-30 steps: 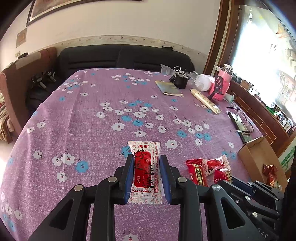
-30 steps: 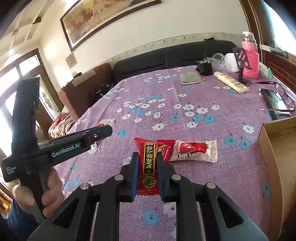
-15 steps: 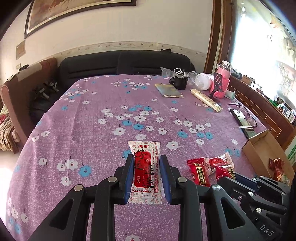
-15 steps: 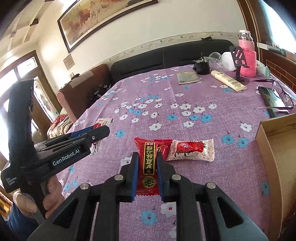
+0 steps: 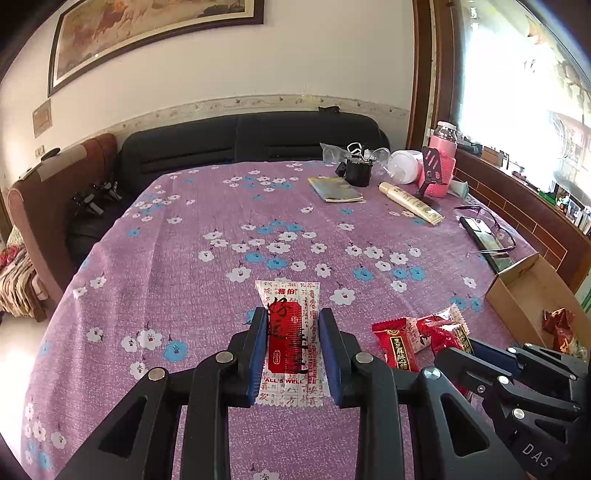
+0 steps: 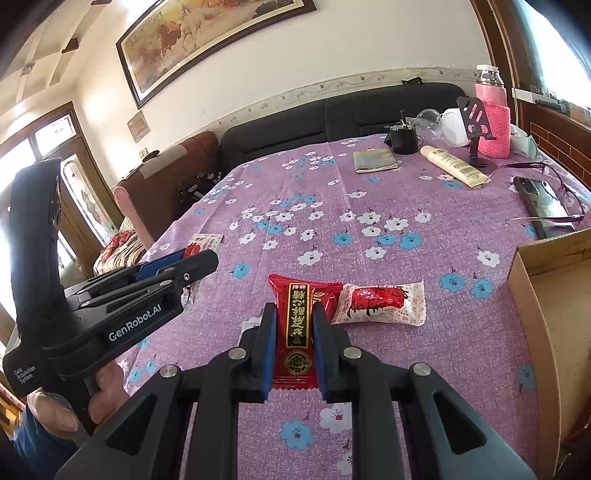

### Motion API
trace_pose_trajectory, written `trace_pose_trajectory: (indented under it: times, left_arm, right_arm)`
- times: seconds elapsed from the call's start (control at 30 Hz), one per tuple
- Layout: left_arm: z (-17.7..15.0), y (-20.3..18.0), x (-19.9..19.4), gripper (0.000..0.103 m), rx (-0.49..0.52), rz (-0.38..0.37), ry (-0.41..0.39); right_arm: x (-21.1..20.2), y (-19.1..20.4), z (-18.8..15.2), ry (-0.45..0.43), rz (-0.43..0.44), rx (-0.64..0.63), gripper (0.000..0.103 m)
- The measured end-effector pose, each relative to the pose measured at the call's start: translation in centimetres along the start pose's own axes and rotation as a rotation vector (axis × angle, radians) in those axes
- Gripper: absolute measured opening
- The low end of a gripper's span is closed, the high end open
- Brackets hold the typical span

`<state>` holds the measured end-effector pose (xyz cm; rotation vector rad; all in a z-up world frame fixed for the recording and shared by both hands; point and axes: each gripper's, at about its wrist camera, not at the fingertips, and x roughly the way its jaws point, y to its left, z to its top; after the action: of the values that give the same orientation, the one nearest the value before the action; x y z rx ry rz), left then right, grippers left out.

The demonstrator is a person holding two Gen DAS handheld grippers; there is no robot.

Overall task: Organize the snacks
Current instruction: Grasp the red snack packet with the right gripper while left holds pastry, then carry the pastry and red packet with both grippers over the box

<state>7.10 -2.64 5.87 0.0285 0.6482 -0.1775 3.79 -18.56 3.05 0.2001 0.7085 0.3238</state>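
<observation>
Left wrist: left gripper [image 5: 293,345] jaws narrow, clamped on white packet [image 5: 288,325] above purple cloth [image 5: 207,295]. Red snacks [image 5: 421,341] lie right, near box [image 5: 524,295].

Right wrist: right gripper [image 6: 294,343] jaws narrow, gripping red packet [image 6: 295,325]; pale packet [image 6: 380,304] touching it, box [image 6: 546,295] at right.

Ahead of me the bench wears a purple flowered cloth [image 5: 207,236]. At its far end I see a folded booklet [image 5: 335,189], a black cup [image 5: 357,171], a cream tube [image 5: 410,202] and a pink bottle [image 5: 443,155]. Glasses [image 6: 554,192] lie on a phone [image 6: 537,206]. Behind stand a dark sofa [image 5: 236,142] and a framed painting [image 5: 155,33].
</observation>
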Motion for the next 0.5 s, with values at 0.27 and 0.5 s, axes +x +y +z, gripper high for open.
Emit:
trace_pose_trajectory:
  times: [0.27,0.5]
  left_arm:
    - [-0.1,-1.3,-1.1,0.029,0.053,0.031,-0.058]
    - [-0.3,-2.1,-2.4,0.029,0.092,0.056,-0.115]
  right_arm:
    - [-0.7,-0.8,0.3,-0.026,-0.024,0.033,0.017]
    - [-2.3,-1.1,0.5,-0.05,-0.038,0.069,0.017]
